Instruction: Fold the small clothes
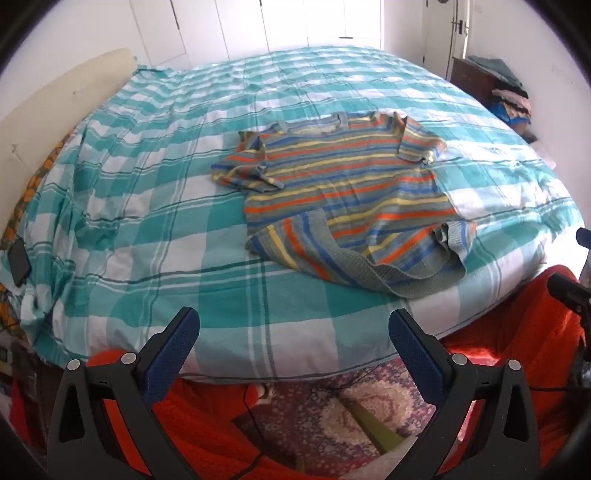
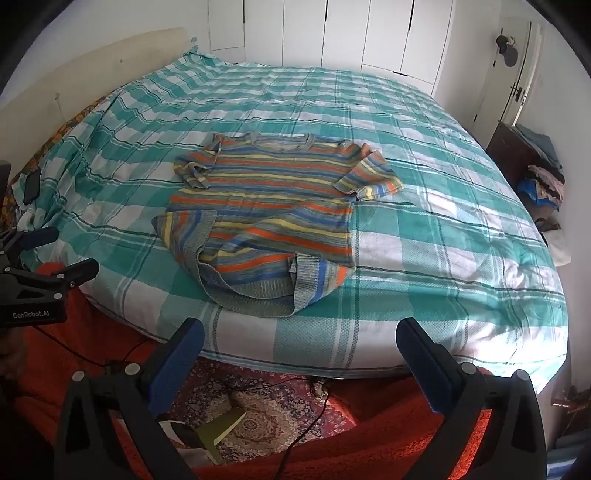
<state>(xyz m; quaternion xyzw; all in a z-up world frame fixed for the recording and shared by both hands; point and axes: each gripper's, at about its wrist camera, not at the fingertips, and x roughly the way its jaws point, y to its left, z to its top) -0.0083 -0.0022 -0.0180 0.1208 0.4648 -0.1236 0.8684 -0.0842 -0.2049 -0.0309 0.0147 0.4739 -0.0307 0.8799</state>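
A bed (image 1: 155,206) (image 2: 424,206) covered by a teal-and-white checked cover fills most of both views and serves as the landmark. Behind the bed, white wardrobe doors (image 2: 332,33) are seen; along its left side a pale headboard (image 1: 55,96) is set. Below the bed's near edge, red-orange fabric (image 1: 207,424) (image 2: 388,435) and a patterned rug (image 1: 332,402) (image 2: 258,410) are seen. At the bed's far right corner a dark wooden cabinet (image 2: 509,151) with a heap of clothes (image 2: 543,181) on top is placed.

On the bed, near its front edge and roughly central, a striped knit sweater (image 1: 343,184) (image 2: 266,206) is spread, neckline towards the wardrobe. Its hem, nearest the bed's front edge, is turned up and rumpled, and the left sleeve is bunched.

A small dark device (image 1: 18,258) (image 2: 31,186) is laid on the bed's left margin.

The left gripper (image 1: 293,325) (image 2: 70,254) is held off the bed's front edge, its jaws spread wide with nothing between them. The right gripper (image 2: 299,334) is likewise held before the bed's front edge, jaws wide apart and empty, clear of the sweater.
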